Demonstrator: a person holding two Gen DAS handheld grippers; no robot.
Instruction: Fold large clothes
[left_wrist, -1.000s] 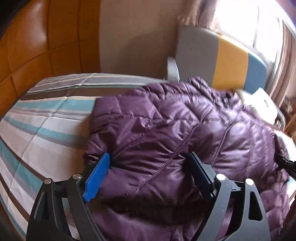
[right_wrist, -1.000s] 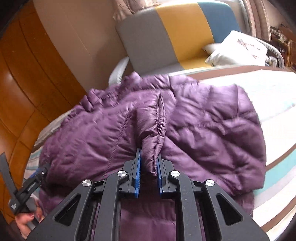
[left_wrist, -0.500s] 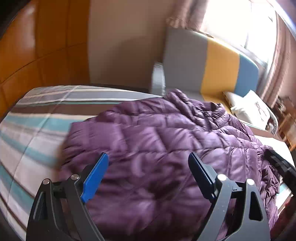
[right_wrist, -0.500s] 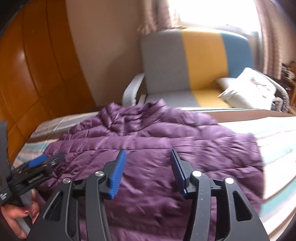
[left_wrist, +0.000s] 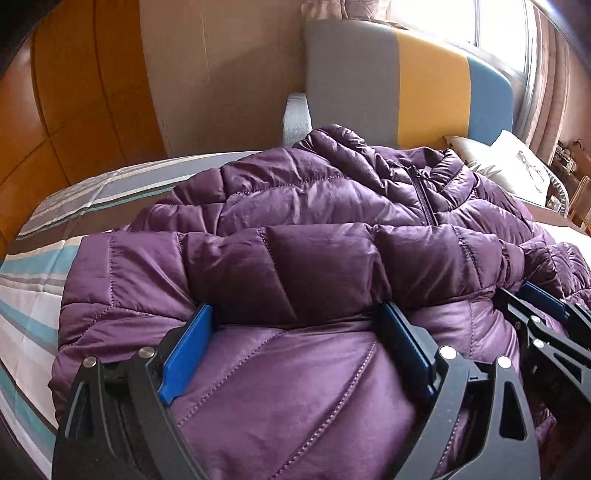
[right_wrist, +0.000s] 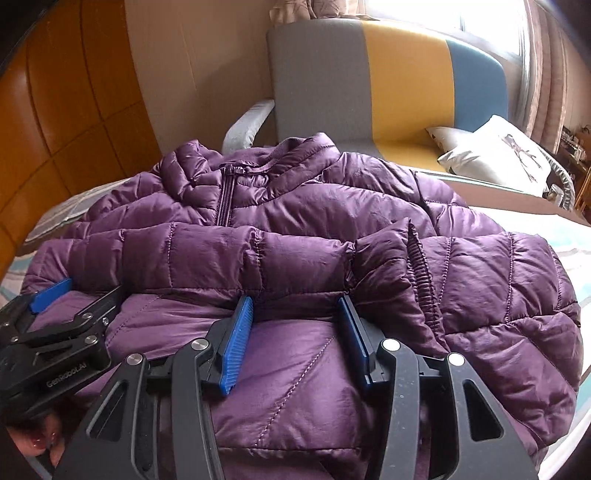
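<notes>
both tongs wide over jacket

Right tongs released sleeve across jacket

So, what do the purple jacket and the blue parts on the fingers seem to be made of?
The purple jacket looks like thin synthetic shell fabric, perhaps nylon, with soft filling: it has a slight sheen, fine wrinkles and stitched puffy panels. The filling itself is hidden. The blue pads on the right gripper's fingers look like matte rubber or plastic, with fine ridges across the face; which of the two I cannot tell.
</notes>
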